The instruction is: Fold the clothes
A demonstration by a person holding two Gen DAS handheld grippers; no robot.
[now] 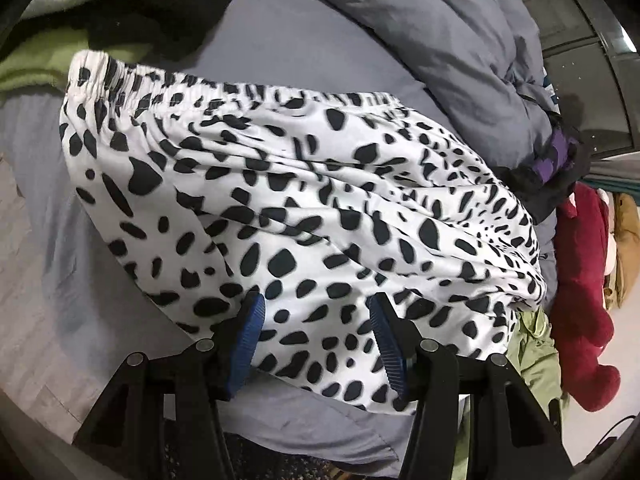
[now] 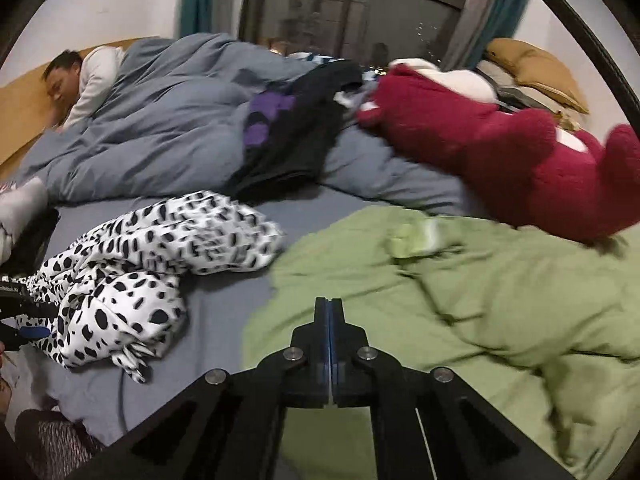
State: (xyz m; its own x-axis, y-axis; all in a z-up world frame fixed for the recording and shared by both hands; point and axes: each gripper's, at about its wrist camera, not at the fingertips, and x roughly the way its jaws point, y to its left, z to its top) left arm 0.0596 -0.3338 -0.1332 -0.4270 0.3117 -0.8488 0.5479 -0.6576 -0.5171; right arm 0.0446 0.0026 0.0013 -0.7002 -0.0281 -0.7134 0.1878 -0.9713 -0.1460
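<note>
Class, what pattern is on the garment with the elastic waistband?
Black spots on white garment; clearest in the left wrist view.

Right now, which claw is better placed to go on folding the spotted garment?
Left. The left claw sits open right over the spotted garment near its hem, so it probably only needs to close. The right claw is shut with nothing in it, above the green garment.

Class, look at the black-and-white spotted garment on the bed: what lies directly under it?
Under the spotted garment lies the grey-blue bedsheet. At its right edge a green garment pokes out from beneath. How far that goes underneath is hidden.
</note>
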